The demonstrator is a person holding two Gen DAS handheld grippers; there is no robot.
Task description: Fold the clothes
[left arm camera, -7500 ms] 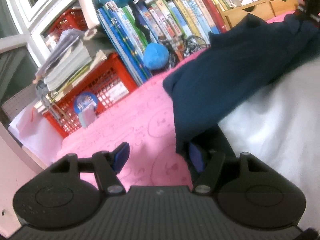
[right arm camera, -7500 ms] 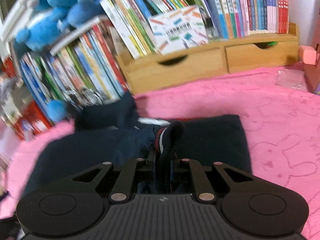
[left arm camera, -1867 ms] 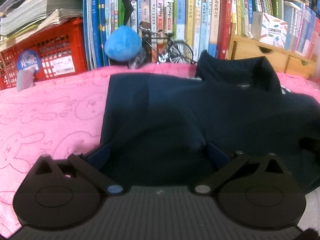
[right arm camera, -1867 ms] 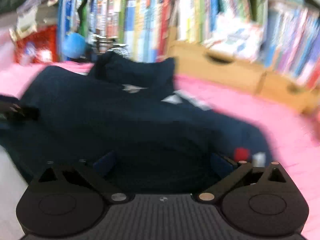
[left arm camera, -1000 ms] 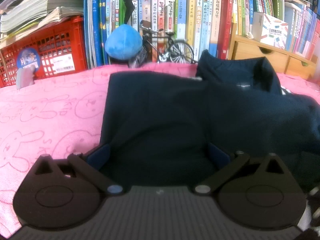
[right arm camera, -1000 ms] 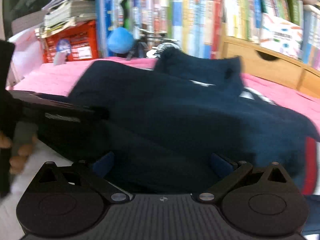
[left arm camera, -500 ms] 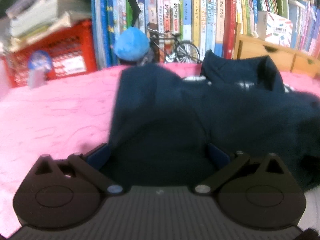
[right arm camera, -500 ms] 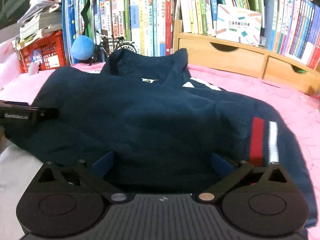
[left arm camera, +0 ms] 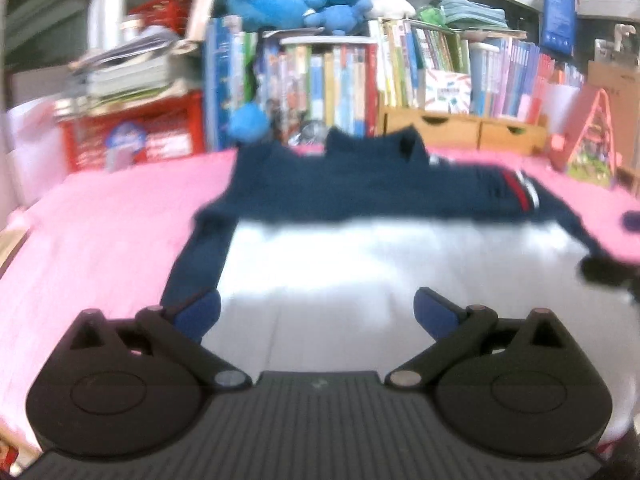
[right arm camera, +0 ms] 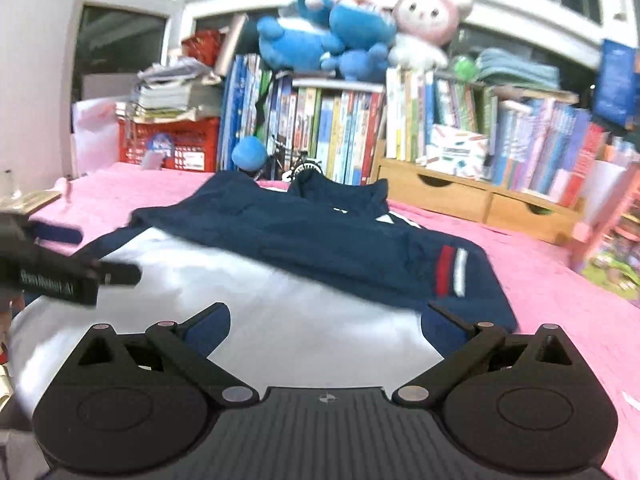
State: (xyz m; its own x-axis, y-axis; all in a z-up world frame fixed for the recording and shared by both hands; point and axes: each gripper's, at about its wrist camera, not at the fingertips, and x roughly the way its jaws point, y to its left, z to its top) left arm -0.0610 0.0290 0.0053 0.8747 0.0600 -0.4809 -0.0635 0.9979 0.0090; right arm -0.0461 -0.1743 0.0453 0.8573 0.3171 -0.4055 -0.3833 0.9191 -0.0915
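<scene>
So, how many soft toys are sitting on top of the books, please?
3, though more may be hidden: one blue plush toy on the left, a second blue plush toy beside it, and a pink rabbit plush on the right.

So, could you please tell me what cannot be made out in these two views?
- Left wrist view: book spines unreadable, motion blur.
- Both views: near hem of the navy and white garment hidden behind the open right tongs and open left tongs.
- Left wrist view: dark shape, cut off by the right edge.
</scene>
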